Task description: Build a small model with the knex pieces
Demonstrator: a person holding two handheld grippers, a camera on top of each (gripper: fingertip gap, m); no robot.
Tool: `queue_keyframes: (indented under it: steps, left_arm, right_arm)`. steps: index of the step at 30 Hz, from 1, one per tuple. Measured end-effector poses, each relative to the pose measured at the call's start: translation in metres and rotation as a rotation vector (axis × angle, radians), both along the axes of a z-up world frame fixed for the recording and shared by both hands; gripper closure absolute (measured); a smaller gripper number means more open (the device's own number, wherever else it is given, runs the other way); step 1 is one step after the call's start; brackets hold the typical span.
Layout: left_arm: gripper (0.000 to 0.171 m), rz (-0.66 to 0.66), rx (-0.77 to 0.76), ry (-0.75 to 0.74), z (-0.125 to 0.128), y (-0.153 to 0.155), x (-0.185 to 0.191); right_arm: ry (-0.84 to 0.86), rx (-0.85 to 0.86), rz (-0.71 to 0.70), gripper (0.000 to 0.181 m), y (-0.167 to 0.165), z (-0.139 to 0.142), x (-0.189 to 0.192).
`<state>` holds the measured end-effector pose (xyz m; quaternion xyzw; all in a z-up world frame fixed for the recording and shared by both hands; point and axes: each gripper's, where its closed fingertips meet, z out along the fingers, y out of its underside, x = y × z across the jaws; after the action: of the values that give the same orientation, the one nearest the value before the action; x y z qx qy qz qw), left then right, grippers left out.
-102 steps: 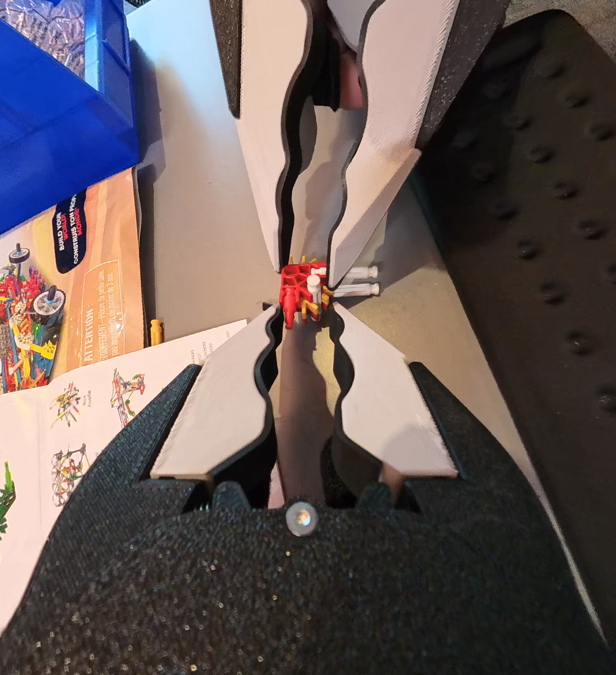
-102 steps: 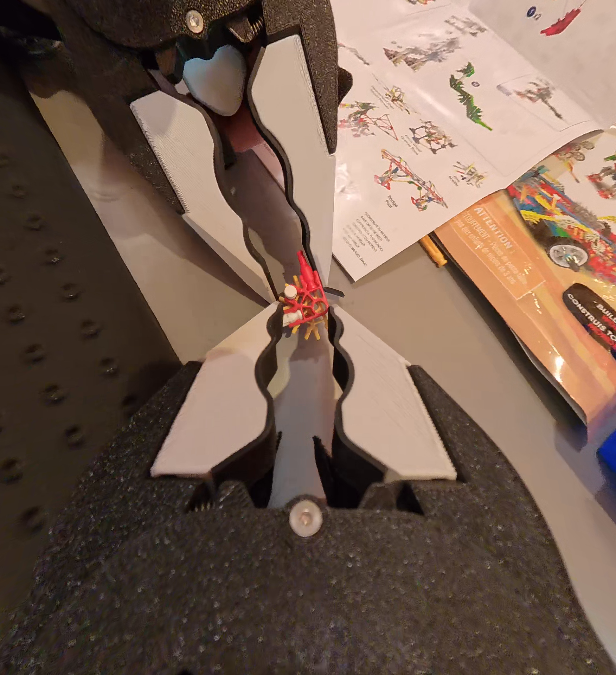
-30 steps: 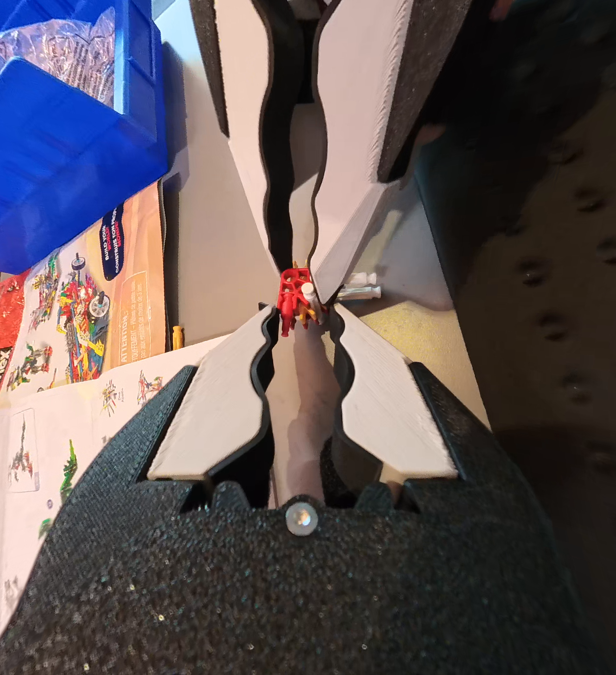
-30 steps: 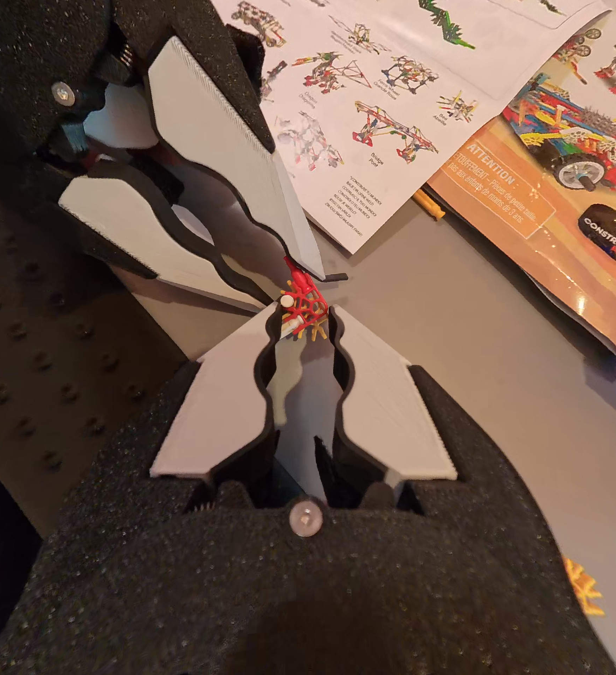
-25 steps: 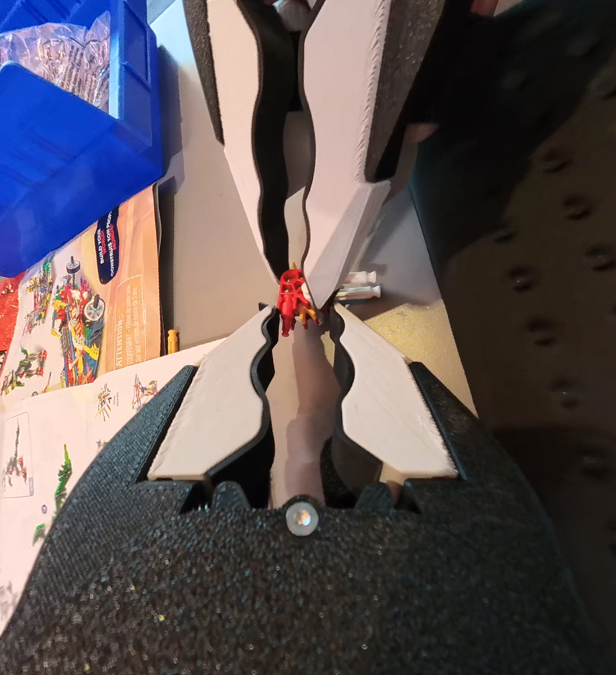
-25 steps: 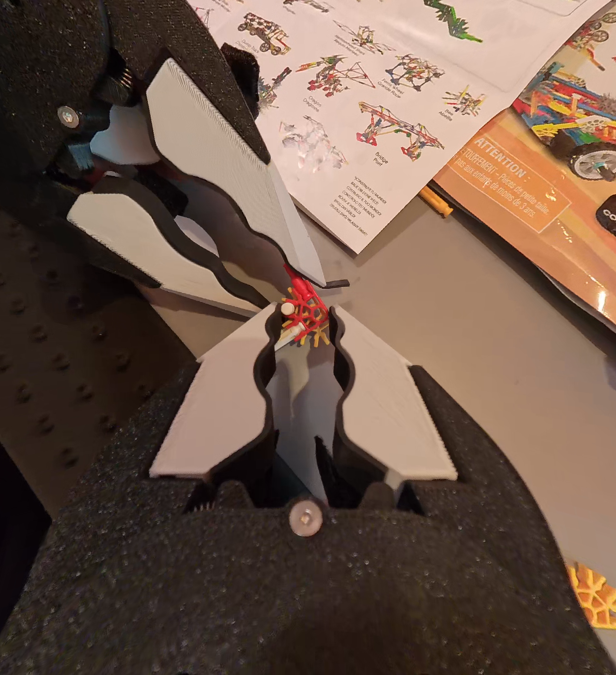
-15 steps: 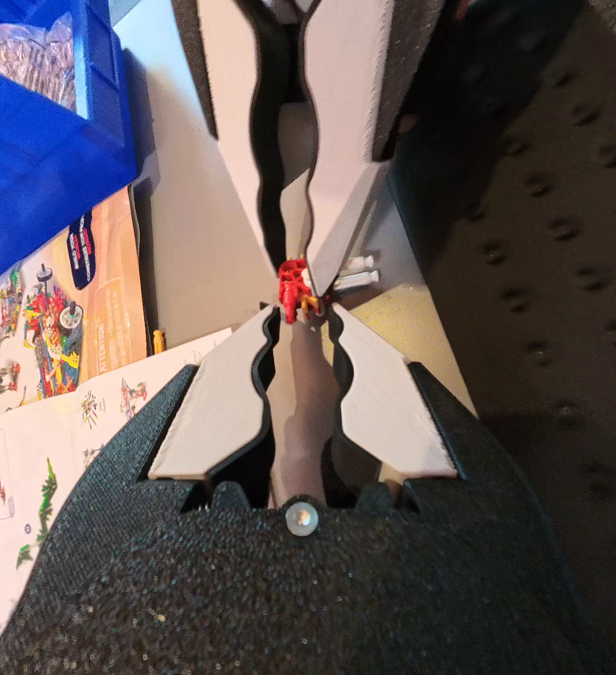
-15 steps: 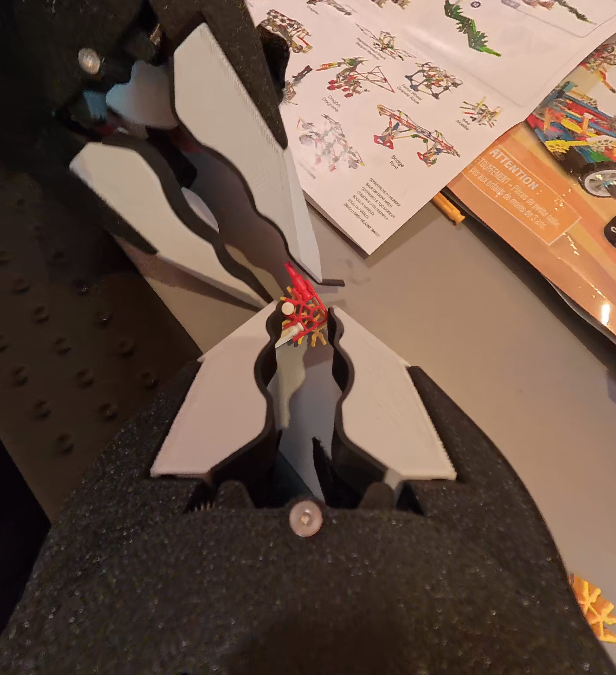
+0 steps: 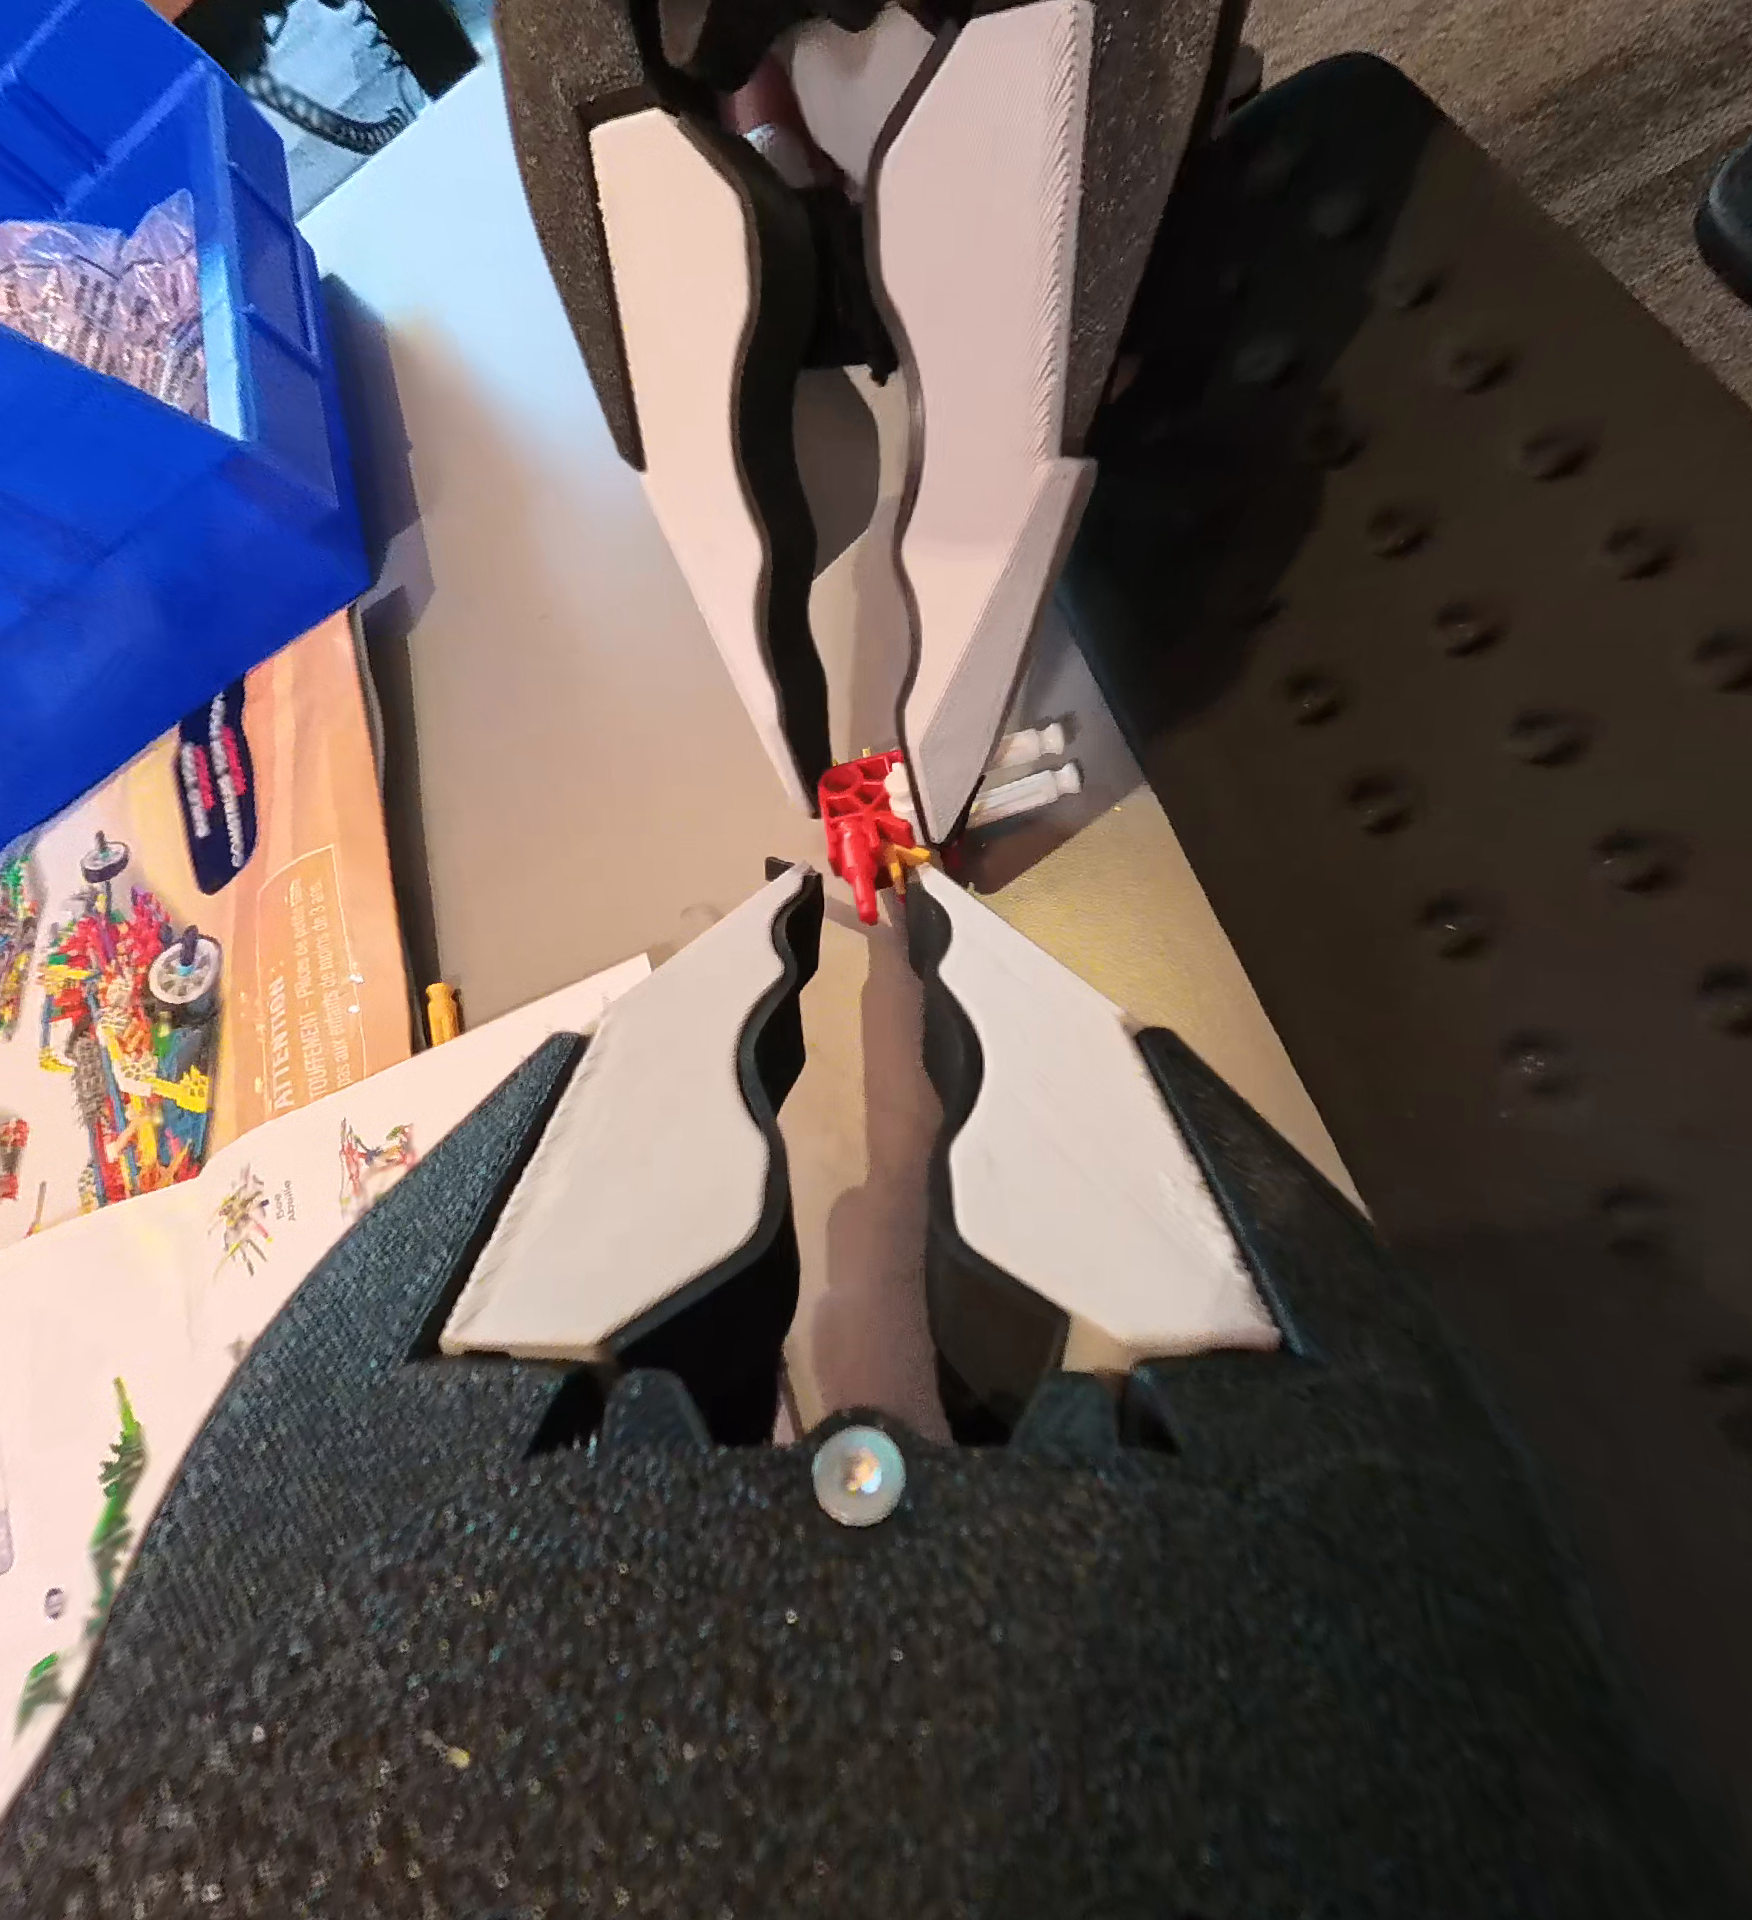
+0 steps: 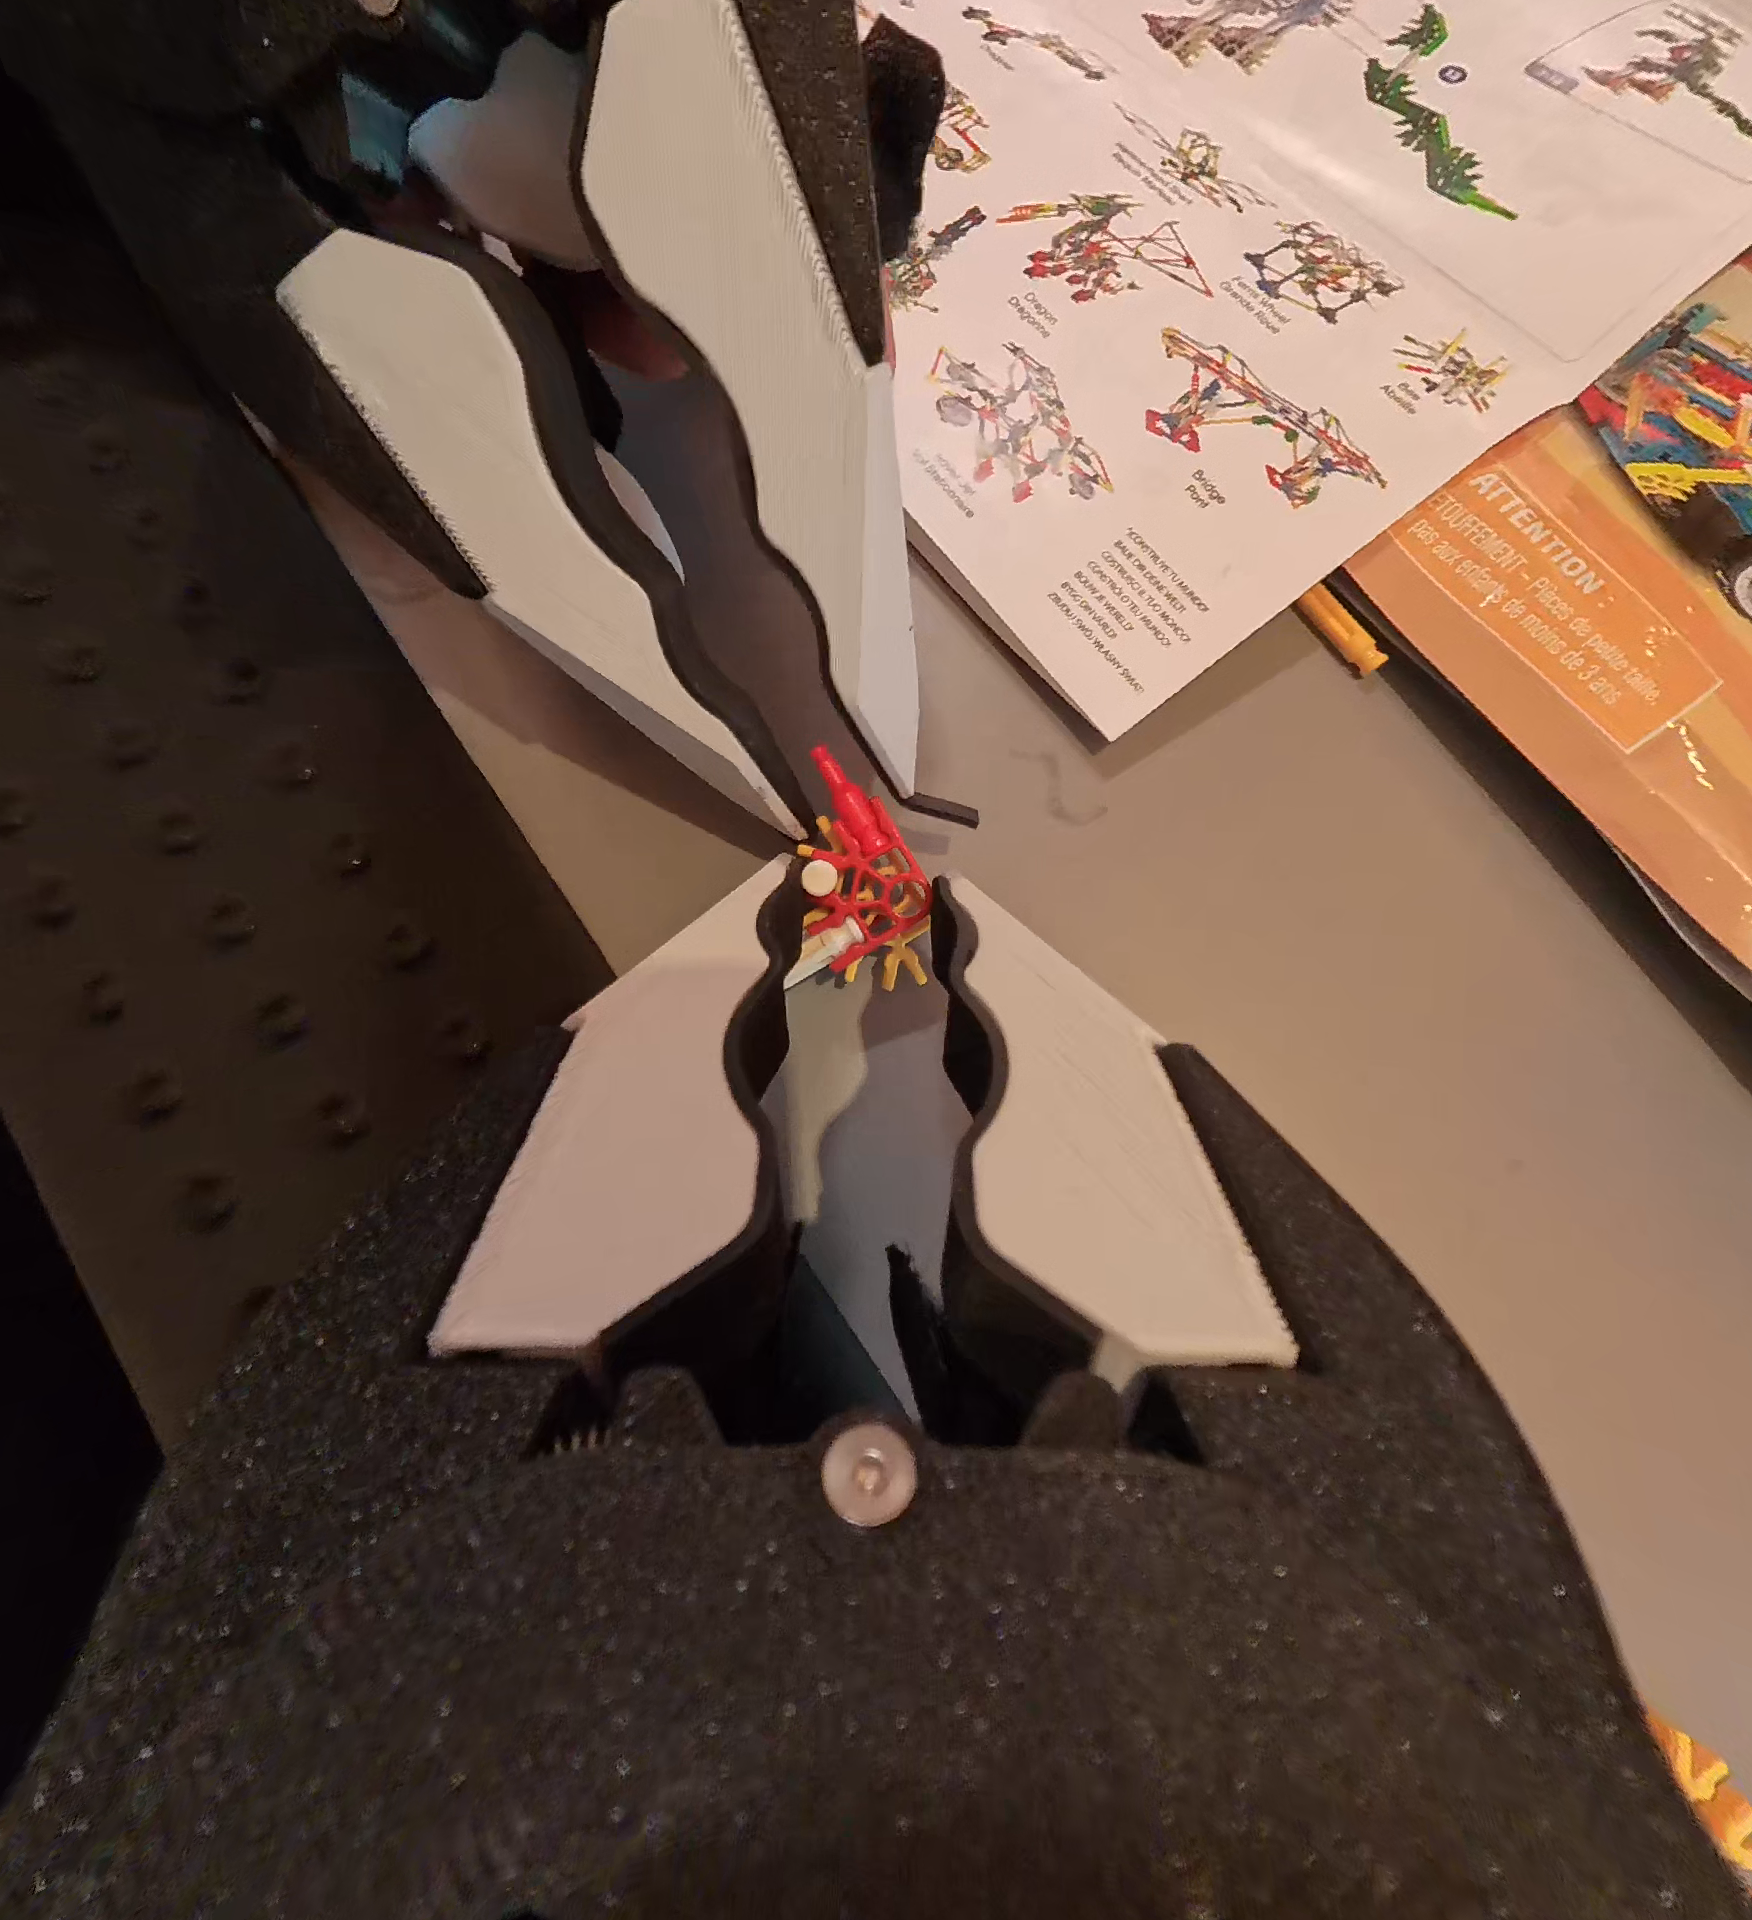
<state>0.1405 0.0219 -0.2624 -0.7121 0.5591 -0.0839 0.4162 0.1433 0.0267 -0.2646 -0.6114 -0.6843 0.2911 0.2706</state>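
Note:
A small toy assembly (image 10: 872, 894) of a red connector, a yellow connector and white rods sits between the tips of my right gripper (image 10: 859, 888), which is shut on it above the grey table. In the left wrist view the assembly (image 9: 851, 805) is held by the right gripper (image 9: 872, 810) coming down from the top. My left gripper (image 9: 861, 883) faces it tip to tip. Its jaws stand a little apart around the assembly's red rod (image 9: 864, 894), with no visible contact. The left gripper (image 10: 856, 810) also shows at the top of the right wrist view.
Two white rods (image 9: 1033, 764) lie on the table beside a black dimpled mat (image 9: 1526, 831). A blue bin (image 9: 72, 468), an orange printed package (image 9: 311, 935), a picture instruction sheet (image 10: 1215, 312), a small yellow rod (image 10: 1350, 639) and a yellow connector (image 10: 1713, 1808) lie around. Left tips and right tips are each some 15 cm from the orange printed package (image 9: 311, 935). My right wrist view (image 10: 1572, 642) looks at it from another angle.
The left gripper has drawn back from the assembly, so only the red rod lies between its tips. The assembly stays in the right gripper. Both views have shifted slightly.

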Motion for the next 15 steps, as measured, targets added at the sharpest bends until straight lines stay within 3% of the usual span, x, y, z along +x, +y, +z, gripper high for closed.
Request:
queue_keyframes:
  steps: [2,3,5,8,15]
  left_arm:
    - [0.152,-0.023,-0.067,-0.007,-0.002,-0.006,0.001]
    - [0.126,-0.053,-0.105,-0.002,-0.004,-0.013,0.002]
    - [0.128,-0.066,-0.116,-0.004,-0.004,-0.017,0.004]
    - [0.147,-0.023,-0.061,0.0,-0.004,-0.005,0.005]
    - [0.15,-0.042,-0.033,-0.022,-0.006,-0.004,0.011]
  right_arm:
    - [-0.001,-0.007,0.008,0.158,-0.002,0.0,0.0]
    - [-0.001,-0.01,0.01,0.158,-0.002,0.0,0.0]
    - [-0.002,-0.017,0.022,0.158,-0.003,0.0,0.0]
    - [0.0,-0.013,0.035,0.158,-0.005,-0.001,0.0]
    - [0.006,-0.011,0.046,0.158,-0.006,0.0,0.001]
